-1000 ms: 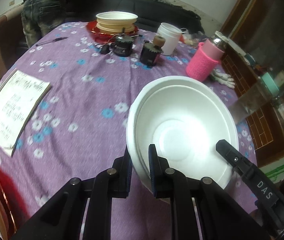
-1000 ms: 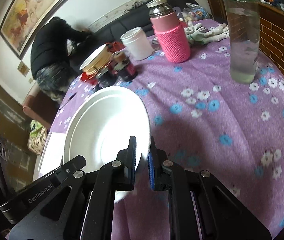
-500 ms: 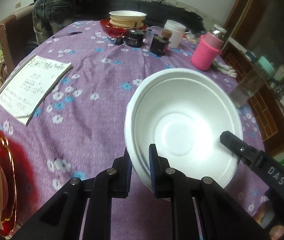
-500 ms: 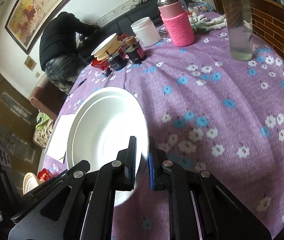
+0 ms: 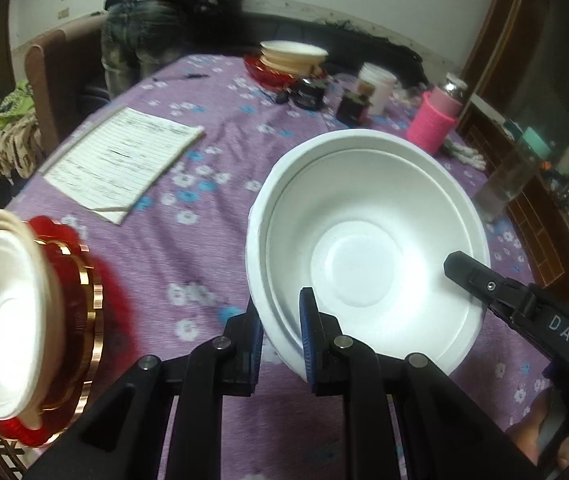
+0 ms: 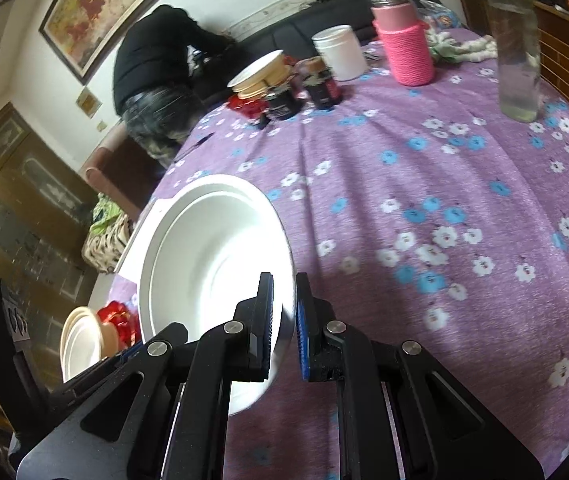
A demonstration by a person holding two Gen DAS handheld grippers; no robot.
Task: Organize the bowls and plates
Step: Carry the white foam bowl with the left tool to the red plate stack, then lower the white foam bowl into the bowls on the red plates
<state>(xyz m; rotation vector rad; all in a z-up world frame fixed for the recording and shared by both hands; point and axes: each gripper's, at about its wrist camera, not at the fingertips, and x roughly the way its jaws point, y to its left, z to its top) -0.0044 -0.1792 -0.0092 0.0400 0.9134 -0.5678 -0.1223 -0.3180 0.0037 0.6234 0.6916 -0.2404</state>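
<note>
So the white foam bowls, two nested by the look of the doubled rim, are being carried above the purple flowered tablecloth by both tools at once. The left gripper is clamped on the near-left part of the rim, one blue-padded finger inside the bowl and one outside. The right gripper is pinched onto the opposite side of the rim in the same way, and its black finger can be seen reaching over the rim in the left wrist view. Both sets of jaws are narrow, with only the foam wall between the pads.

The relation that matters: the red scalloped plate with a gold edge, already loaded with a cream bowl and a white bowl, lies low and to the left of the held bowls, right at the near table edge. It is much nearer the left gripper. In the right wrist view it is only glimpsed past the bowls' lower-left rim.

If that stack is the target, a sideways carry to the left is probably needed, led by the left hand, with the bowls kept level so the inner one isn't tipped out. A similar stack is also seen at the far side, well apart.
</note>
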